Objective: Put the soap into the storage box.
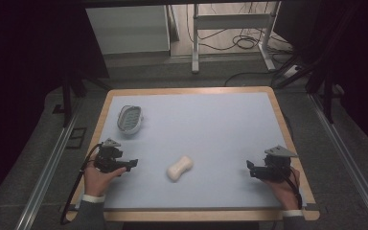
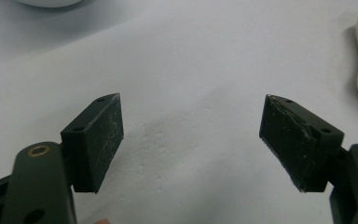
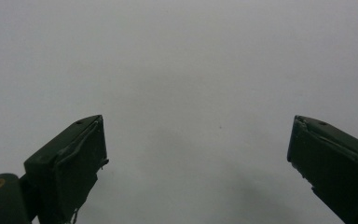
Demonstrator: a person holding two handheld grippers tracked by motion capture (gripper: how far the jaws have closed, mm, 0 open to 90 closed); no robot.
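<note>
Both hand-held grippers released, soap between them

Left hand-held gripper (image 1: 133, 164) and right hand-held gripper (image 1: 250, 168) rest on the worktop (image 1: 220, 124), jaws spread, holding nothing. A soap bar (image 1: 179, 167) lies between them, nearer the left; a soap dish (image 1: 129, 119) sits beyond.

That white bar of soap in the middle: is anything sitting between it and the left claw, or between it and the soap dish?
Nothing visible. Bare blue mat lies between the open left claw and the soap, and between the soap and the soap dish at the far left.
</note>
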